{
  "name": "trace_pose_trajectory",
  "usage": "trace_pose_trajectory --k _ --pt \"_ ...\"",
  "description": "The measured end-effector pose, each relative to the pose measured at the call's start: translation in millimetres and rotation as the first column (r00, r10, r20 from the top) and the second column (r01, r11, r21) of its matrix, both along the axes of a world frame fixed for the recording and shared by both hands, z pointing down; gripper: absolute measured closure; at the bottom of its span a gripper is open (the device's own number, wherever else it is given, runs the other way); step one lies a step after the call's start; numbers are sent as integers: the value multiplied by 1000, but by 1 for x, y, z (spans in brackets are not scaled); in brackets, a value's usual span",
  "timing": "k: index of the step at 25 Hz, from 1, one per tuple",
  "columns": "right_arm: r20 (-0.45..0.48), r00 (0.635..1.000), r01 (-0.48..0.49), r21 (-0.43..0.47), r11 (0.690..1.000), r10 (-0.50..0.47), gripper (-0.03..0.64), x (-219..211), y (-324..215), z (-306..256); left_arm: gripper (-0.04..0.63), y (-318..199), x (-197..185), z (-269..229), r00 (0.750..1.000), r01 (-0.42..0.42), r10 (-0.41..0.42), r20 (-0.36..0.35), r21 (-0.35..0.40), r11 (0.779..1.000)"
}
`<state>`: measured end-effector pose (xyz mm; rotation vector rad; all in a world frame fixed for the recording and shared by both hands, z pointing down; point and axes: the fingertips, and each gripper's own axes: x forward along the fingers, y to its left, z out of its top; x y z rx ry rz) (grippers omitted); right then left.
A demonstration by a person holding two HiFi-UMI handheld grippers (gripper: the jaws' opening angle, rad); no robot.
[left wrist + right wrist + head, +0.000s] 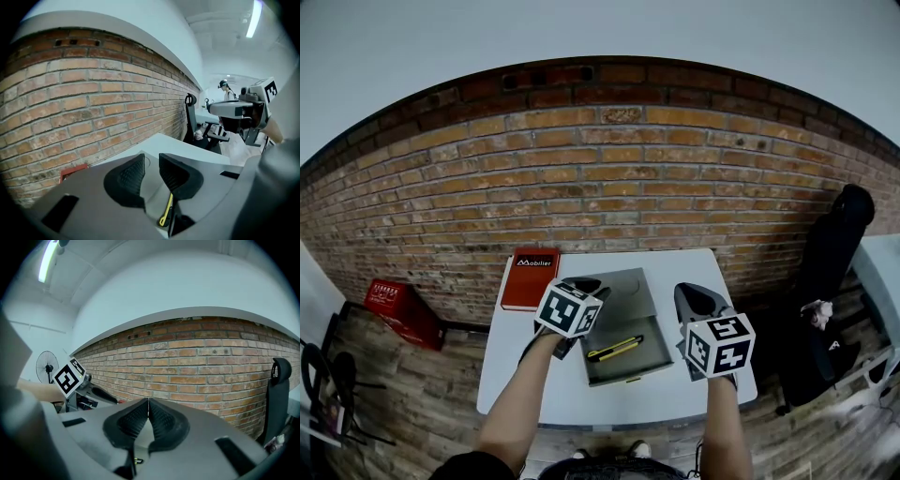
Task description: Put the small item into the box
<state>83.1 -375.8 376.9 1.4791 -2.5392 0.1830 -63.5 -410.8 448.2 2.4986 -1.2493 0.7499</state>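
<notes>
The small item, a yellow and black utility knife (614,349), lies inside the open grey box (649,367) in the middle of the white table (517,375). My left gripper (584,284) hovers over the box's raised lid, above and left of the knife. In the left gripper view its jaws (151,159) stand apart with nothing between them, and the knife (167,208) shows below them. My right gripper (694,296) hangs to the right of the box. Its pads (148,401) meet at the tips with nothing in them.
A red book (530,277) lies at the table's back left corner. A red crate (398,307) sits on the floor to the left, and a black office chair (832,248) stands to the right. A brick wall (609,178) runs behind the table.
</notes>
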Motion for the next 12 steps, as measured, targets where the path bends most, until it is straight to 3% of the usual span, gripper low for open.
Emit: trace_pose_trajectory --k 6,12 --pt "-2 1000 4 6 1000 -4 597 -2 1 -2 486 7 -13 -29 995 63 -57 -81 71 995" --pt "0 1000 6 19 1000 -6 597 -3 1 -8 499 14 -24 -57 988 120 -103 -116 146 982"
